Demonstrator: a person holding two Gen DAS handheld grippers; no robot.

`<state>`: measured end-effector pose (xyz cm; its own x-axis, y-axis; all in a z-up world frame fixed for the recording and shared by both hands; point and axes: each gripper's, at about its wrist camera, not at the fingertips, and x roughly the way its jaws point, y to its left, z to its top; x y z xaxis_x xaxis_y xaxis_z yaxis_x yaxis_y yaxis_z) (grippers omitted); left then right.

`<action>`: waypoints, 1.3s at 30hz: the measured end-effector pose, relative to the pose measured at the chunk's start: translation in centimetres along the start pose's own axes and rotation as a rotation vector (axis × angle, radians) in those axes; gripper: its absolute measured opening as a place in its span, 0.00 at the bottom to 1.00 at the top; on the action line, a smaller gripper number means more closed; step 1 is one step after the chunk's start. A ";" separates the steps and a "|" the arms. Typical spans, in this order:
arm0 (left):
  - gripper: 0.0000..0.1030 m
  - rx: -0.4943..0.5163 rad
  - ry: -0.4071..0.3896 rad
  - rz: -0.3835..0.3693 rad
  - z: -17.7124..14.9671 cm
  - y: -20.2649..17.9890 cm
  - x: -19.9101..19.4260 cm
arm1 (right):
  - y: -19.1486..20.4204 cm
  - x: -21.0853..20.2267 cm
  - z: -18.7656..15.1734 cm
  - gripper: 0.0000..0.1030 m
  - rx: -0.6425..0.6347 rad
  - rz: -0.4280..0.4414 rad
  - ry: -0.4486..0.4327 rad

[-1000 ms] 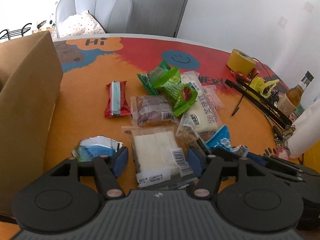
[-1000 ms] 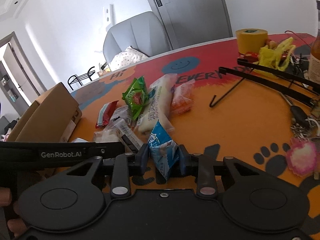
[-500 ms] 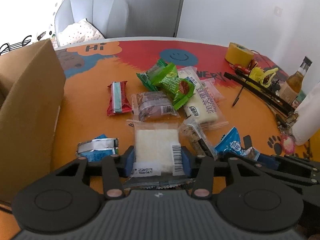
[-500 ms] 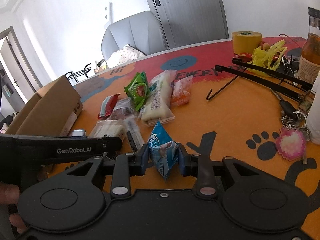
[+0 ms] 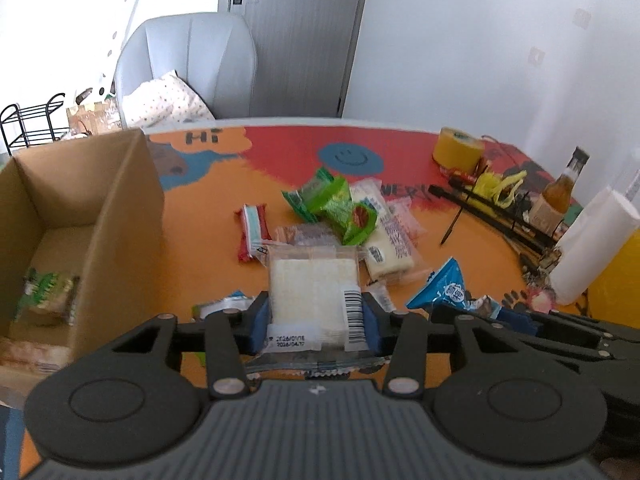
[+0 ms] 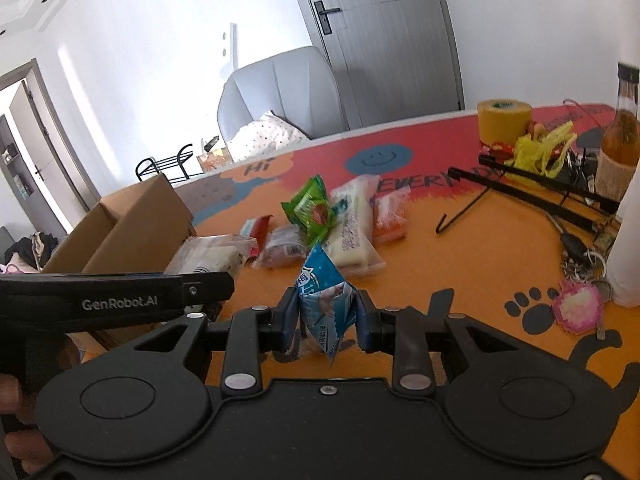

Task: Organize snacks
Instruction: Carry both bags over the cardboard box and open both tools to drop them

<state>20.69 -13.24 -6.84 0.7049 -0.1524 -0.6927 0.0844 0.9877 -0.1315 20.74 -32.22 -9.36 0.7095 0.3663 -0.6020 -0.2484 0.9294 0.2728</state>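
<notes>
Jaws of left gripper (image 5: 314, 322) clamp white snack pack (image 5: 312, 284).

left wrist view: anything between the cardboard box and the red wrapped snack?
Nothing lies there. In the left wrist view, only bare orange table separates the cardboard box from the red wrapped snack.
</notes>
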 end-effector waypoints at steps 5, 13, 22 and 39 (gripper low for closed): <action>0.44 -0.008 -0.023 -0.003 0.5 0.8 -1.6 | 1.1 -0.8 0.7 0.27 -0.013 0.010 -0.026; 0.44 -0.022 -0.064 0.015 1.2 2.4 -3.9 | 3.2 -1.2 1.8 0.27 -0.038 0.026 -0.042; 0.44 -0.044 -0.109 0.033 2.2 5.0 -6.3 | 5.9 -1.1 3.2 0.27 -0.064 0.049 -0.069; 0.44 -0.152 -0.158 0.117 3.4 12.5 -8.9 | 11.0 0.6 4.7 0.27 -0.118 0.103 -0.080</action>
<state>17.93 0.62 0.09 0.8061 -0.0182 -0.5915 -0.1030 0.9800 -0.1705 21.51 -21.94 -3.20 0.7252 0.4599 -0.5125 -0.3949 0.8875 0.2376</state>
